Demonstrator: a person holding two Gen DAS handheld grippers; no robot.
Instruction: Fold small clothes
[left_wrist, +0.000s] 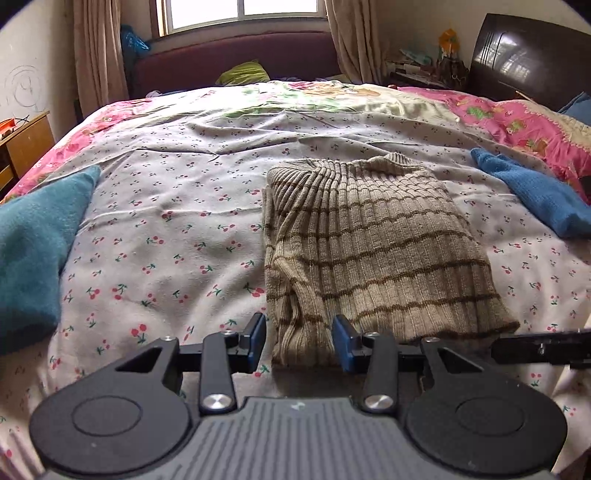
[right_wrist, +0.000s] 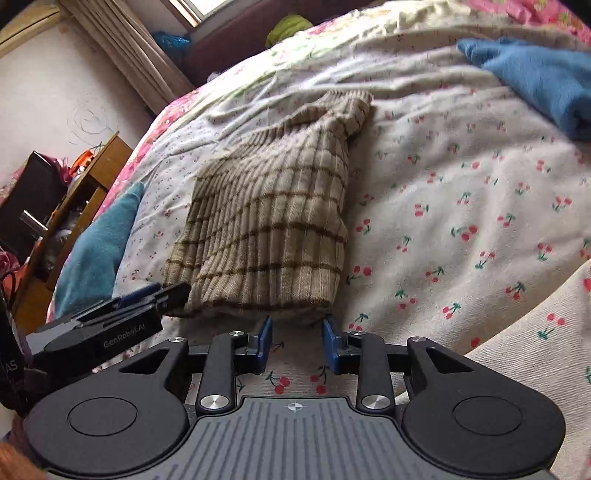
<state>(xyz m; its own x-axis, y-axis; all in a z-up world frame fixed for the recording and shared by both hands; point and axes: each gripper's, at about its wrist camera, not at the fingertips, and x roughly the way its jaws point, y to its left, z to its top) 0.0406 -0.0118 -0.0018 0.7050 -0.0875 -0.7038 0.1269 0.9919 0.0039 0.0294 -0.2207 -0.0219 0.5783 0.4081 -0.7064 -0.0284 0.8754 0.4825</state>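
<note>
A beige ribbed sweater with brown stripes (left_wrist: 369, 251) lies folded into a rectangle on the cherry-print sheet (left_wrist: 166, 221). My left gripper (left_wrist: 299, 341) is open at its near left corner. The hem lies between the blue pads, and the left pad stands a little clear of the fabric. In the right wrist view the same sweater (right_wrist: 273, 221) lies just ahead of my right gripper (right_wrist: 297, 343), which is open over bare sheet just short of the hem. The left gripper (right_wrist: 162, 295) shows there at the sweater's near left corner. The right gripper (left_wrist: 502, 345) reaches in low at the right in the left wrist view.
A teal cloth (left_wrist: 33, 251) lies at the bed's left edge and a blue cloth (left_wrist: 535, 192) at the right. A pink floral quilt (left_wrist: 517, 118) covers the far right. A wooden side table (left_wrist: 26, 144) stands left of the bed and a dark headboard (left_wrist: 524, 59) at the far right.
</note>
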